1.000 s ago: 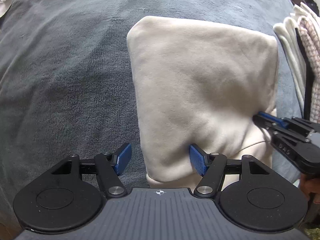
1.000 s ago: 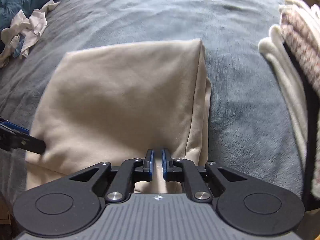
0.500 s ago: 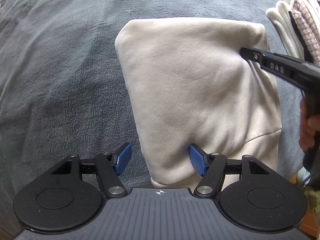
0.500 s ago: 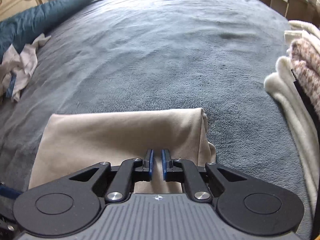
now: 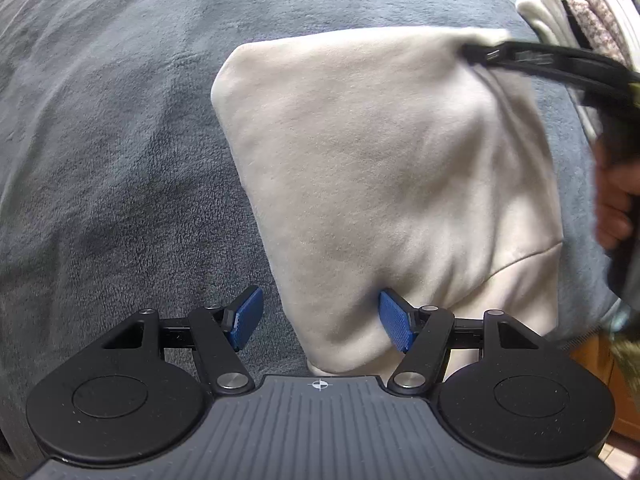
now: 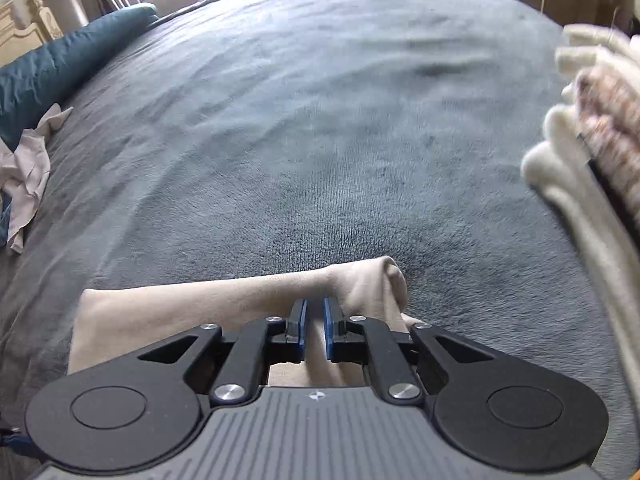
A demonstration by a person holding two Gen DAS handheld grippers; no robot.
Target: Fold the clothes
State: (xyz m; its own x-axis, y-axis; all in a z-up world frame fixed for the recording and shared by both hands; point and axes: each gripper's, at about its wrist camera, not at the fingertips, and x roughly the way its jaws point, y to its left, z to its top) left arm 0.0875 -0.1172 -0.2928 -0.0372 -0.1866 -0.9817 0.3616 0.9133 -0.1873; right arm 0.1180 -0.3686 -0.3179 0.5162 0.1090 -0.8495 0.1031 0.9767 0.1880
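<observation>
Since the earlier frame the right tongs (image 6: 314, 322) have been carried from the near edge of the cream garment (image 5: 384, 184) to its far right corner, where a soft ridge of cloth is pinched between the nearly closed blue pads. The garment, a smooth fleecy rectangle with rounded corners and a curved seam, is spread on the plush grey blanket (image 6: 320, 120) of the bed. The left tongs (image 5: 322, 322) are held open, one ribbed pad pressed on the near hem, the other over blanket. A stack of folded knits (image 6: 592, 152) is seen at the right, crumpled white cloth (image 6: 28, 168) far left.
</observation>
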